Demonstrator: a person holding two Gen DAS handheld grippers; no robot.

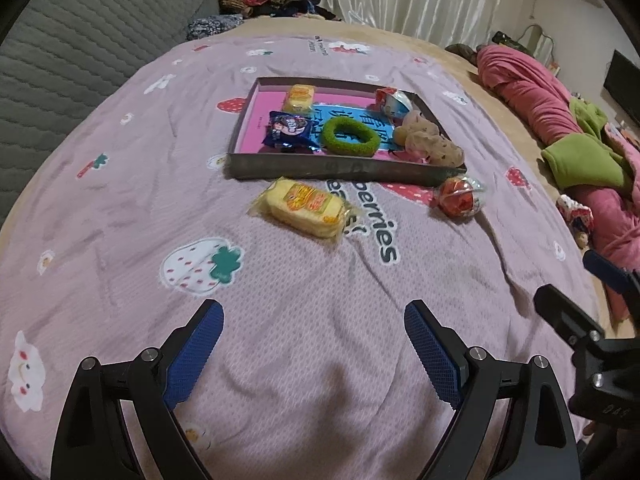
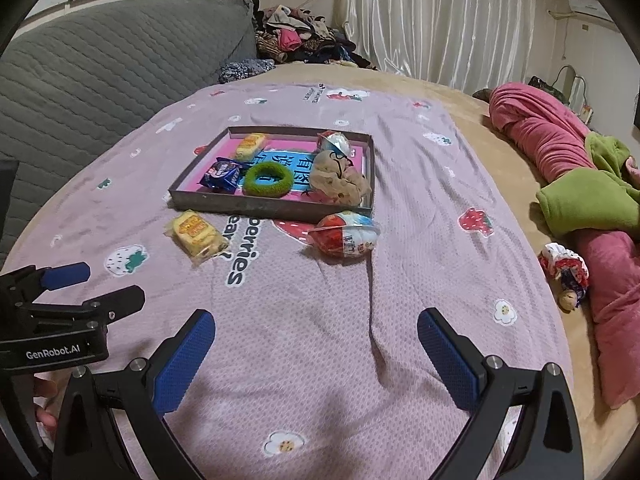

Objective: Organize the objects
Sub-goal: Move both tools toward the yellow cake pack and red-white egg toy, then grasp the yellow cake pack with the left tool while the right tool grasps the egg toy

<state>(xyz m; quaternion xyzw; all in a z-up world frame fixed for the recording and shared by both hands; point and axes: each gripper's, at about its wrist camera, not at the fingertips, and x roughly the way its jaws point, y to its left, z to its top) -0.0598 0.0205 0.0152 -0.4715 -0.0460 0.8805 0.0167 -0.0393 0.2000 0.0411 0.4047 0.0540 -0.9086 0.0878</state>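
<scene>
**Mia:** What does the left wrist view show?

**Ben:** The left gripper (image 1: 314,334) is low over the pink bed cover (image 1: 120,184). Its blue fingers (image 1: 194,350) are wide apart and hold nothing. In front, near the middle, lies a yellow snack pack (image 1: 306,208) on the cover. Just behind it is the tray (image 1: 344,170), already holding snacks, a green ring (image 1: 351,137) and a soft toy (image 1: 430,140). A red foil egg (image 1: 460,196) sits right by the tray's near right corner.

**Mia:** How will the yellow pack feel?

**Ben:** I think it is light and a bit squishy, with a slick crinkly wrapper. Pinch it across the short sides, in the middle, and not too hard, or the cakes inside may crush.

**Mia:** And the right wrist view?

**Ben:** The right gripper (image 2: 316,344) is also low over the cover, fingers (image 2: 450,362) wide, holding nothing. The red foil egg (image 2: 346,234) lies ahead, in front of the tray (image 2: 272,208). The yellow snack pack (image 2: 196,234) is to the left.

**Mia:** Is the egg tricky?

**Ben:** Probably. It looks round, shiny and slippery, and I guess its shell is thin. Hold it gently around the fat middle so it cannot pop out.
</scene>
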